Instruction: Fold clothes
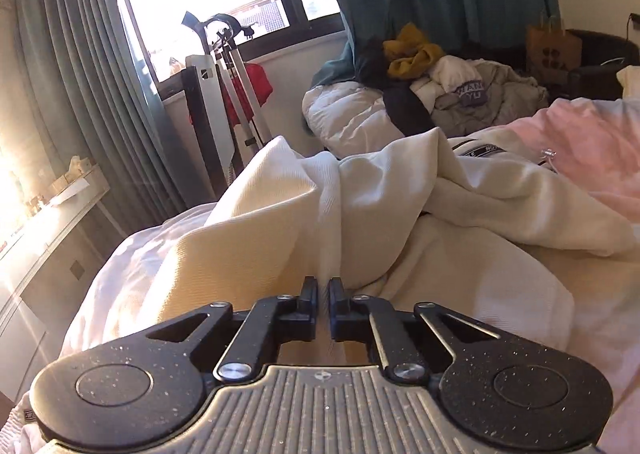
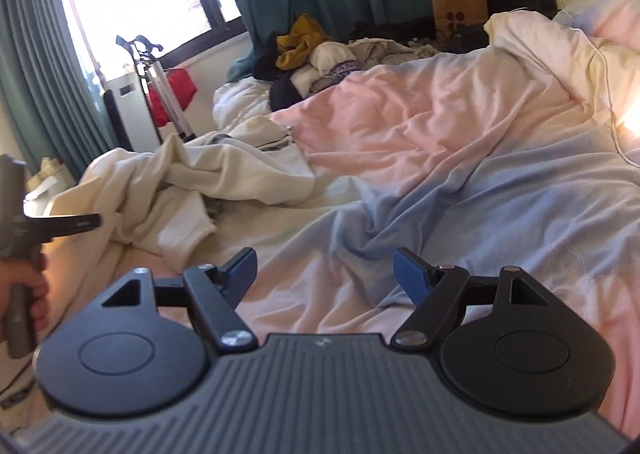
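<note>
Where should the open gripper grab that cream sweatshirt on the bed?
Probably at the ribbed cuff of the cream sweatshirt. It lies nearest the right gripper, flat on the bed with its thick edge facing it, so coming in low from the near side should work. The left gripper looks shut on another fold.

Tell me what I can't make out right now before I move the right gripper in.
- Left gripper: fingers nearly together over the cream garment; pinched cloth can't be confirmed, the fingers hide the contact.
- Cream garment: crumpled, so sleeves and hem can't be traced in either view; near part hidden by the gripper body.
- Right gripper: open over the bed sheet, holding nothing.
- Clothes pile: too small to sort.
</note>
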{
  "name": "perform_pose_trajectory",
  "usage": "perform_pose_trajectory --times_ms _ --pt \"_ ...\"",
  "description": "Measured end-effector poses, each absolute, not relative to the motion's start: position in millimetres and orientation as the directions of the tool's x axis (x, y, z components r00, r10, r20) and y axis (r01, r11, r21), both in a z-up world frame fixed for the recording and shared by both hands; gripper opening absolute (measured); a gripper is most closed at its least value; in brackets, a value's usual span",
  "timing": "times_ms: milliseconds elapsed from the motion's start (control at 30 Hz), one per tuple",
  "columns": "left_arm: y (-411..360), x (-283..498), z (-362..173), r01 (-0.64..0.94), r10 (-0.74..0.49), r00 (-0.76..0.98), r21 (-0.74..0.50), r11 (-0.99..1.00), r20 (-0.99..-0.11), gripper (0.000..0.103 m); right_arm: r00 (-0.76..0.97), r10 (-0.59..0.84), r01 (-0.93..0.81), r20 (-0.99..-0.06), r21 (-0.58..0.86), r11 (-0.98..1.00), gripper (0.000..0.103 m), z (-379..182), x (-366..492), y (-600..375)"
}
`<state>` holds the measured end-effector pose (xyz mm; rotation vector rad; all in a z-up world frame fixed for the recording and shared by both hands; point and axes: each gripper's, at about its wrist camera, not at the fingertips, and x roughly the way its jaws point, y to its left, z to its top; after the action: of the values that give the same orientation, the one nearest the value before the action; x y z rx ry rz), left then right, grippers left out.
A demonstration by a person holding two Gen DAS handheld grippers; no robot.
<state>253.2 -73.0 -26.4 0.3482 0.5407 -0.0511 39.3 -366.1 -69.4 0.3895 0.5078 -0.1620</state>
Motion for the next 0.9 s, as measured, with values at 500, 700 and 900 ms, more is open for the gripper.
perform_pose_trajectory --times_ms 500,700,900 --pt "-41 24 44 0.197 -0.195 0.953 -0.017 0.98 -0.233 0.002 0.903 -0.016 0.189 -0.429 0.366 0.911 0.077 -46 6 -368" --pt "-11 -38 23 0.215 -0.25 0.919 -0.141 0.966 -0.306 0.002 0.89 0.179 0.079 -0.419 0.528 0.845 0.078 -27 -28 -362" --pt "31 -32 16 0.168 -0.27 0.907 -0.31 0.936 -0.323 0.002 0.876 0.333 -0.004 -0.348 0.686 0.727 0.078 -5 -13 -359"
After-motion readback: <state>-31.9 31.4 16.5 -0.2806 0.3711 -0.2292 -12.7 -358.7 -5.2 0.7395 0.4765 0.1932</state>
